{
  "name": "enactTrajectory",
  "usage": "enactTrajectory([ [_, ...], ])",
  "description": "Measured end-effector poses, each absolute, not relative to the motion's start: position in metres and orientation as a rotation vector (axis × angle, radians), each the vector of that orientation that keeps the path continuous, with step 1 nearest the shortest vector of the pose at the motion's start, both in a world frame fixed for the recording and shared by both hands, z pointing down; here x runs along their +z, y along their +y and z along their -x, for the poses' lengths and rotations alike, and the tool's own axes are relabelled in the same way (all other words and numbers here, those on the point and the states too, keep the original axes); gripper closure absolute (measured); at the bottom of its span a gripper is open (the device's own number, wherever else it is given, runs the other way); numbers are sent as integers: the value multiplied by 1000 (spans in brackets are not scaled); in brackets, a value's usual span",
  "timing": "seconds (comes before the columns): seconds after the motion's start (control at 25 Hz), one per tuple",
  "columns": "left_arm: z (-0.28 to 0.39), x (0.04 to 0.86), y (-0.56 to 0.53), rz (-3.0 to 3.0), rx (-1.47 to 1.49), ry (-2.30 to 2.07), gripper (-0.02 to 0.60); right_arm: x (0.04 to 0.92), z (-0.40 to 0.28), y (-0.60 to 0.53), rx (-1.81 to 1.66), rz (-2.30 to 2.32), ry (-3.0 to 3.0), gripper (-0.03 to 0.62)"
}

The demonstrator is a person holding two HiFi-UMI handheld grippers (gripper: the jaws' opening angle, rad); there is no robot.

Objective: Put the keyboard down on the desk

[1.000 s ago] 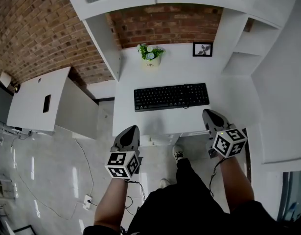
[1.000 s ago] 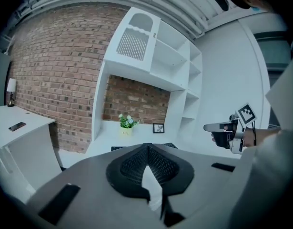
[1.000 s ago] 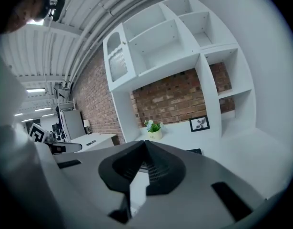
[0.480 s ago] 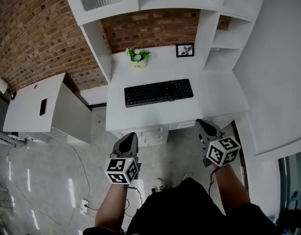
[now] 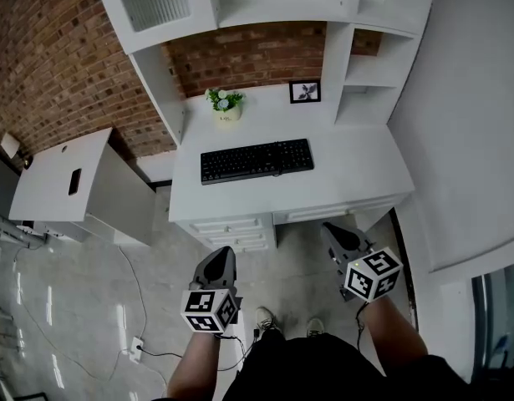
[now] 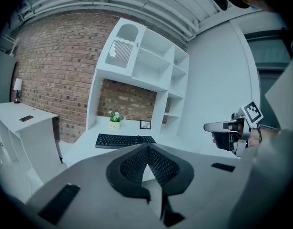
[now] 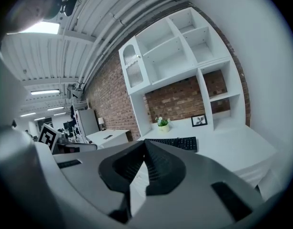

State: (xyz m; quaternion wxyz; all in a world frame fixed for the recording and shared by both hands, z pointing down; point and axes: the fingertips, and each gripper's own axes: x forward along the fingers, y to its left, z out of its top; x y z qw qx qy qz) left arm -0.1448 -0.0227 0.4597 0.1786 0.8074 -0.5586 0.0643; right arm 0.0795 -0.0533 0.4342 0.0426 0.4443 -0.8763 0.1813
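So: my L gripper (image 6: 147, 149) was shut tight, nothing btwn the jaws; R gripper (image 7: 145, 147) same, empty. Both hung over the floor (image 5: 89, 274), well short of the desk (image 5: 357, 182). Keyboard (image 5: 257, 160) lay flat on the desk, mid-top, w/ potted plant (image 5: 226, 104) & small framed pic (image 5: 305, 92) behind it.

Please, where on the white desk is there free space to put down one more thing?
The widest bare patch of the desk lies right of the keyboard. A narrower strip runs between the keyboard and the front edge. The back is busier: the plant and the picture frame stand there.
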Motion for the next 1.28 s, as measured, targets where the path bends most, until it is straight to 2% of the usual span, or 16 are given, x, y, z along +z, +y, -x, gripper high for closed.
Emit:
enactTrajectory([
  [0.56, 74, 443, 52, -2247, 147, -1713, 563, 428, -132, 3, 573, -1196, -2812, 576],
  [1.28, 34, 435, 84, -2243, 158, -1743, 563, 424, -168, 32, 555, -1163, -2845, 577],
])
